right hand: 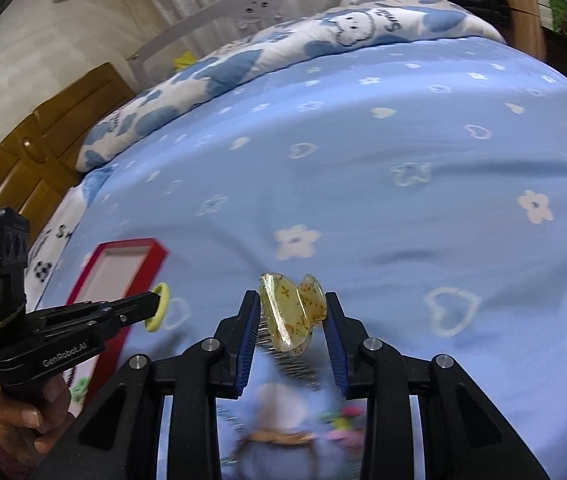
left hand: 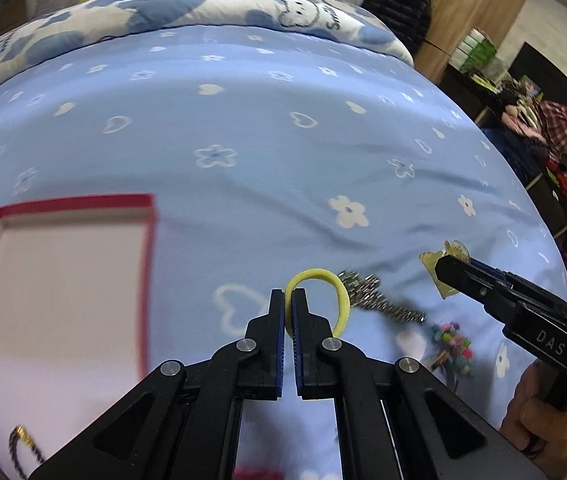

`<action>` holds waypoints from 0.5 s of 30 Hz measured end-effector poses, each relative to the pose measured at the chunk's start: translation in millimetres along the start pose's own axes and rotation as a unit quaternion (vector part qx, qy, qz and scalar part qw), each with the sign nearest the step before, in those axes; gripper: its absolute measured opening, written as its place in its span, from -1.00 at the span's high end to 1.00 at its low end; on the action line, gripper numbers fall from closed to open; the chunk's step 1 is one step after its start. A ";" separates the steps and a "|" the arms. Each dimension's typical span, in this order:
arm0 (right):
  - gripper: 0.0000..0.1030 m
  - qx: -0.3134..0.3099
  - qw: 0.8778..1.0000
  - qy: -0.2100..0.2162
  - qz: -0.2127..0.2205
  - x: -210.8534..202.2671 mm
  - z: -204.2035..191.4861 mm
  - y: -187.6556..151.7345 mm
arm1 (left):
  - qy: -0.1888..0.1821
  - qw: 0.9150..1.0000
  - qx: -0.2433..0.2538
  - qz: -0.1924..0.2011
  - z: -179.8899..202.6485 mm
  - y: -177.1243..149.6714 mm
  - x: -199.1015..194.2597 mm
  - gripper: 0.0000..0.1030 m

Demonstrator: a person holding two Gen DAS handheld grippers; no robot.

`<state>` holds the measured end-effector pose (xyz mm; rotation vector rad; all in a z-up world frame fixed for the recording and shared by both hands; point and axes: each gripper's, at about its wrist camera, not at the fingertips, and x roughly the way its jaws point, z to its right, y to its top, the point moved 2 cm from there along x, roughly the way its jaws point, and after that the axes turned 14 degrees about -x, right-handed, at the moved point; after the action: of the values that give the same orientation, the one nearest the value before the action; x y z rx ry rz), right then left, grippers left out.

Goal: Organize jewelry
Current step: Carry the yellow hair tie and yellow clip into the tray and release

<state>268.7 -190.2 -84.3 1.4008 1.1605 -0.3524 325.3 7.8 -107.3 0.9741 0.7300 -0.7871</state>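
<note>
Both tools carry one item each, prob. for the shallow red-rimmed box w/ white inside (left hand: 63, 280), lower left of the left view. Left gripper (left hand: 292, 300) is pinched tight on the yellow elastic hair tie (left hand: 325, 280), loop sticking out past the tips at frame centre. Right gripper (right hand: 291, 312) clamps the translucent amber claw hair clip (right hand: 291, 312), held crosswise between the pads (right hand: 252, 328), lower centre. Silver chain (left hand: 379, 300) & multicolour bead piece (left hand: 453, 340) lie on the blue flowered bedsheet (left hand: 243, 140), lower right.
</note>
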 end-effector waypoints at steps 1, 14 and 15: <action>0.38 -0.002 1.000 0.005 0.001 -0.1 -6.4 0.3 | 0.004 1.000 -0.004 0.006 -4.5 -3.3 -5.6 0.96; 0.38 -0.052 0.997 0.064 -0.003 10.7 -98.2 4.7 | 0.017 0.997 -0.059 0.048 -67.7 -30.2 -86.9 0.96; 0.38 -0.056 0.996 0.068 -0.004 11.7 -104.5 4.8 | 0.019 0.997 -0.061 0.049 -71.9 -31.0 -90.2 0.96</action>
<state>234.1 -92.4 -66.5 1.3382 1.2784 -0.1961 239.9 84.2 -73.9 0.9102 0.7475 -0.6327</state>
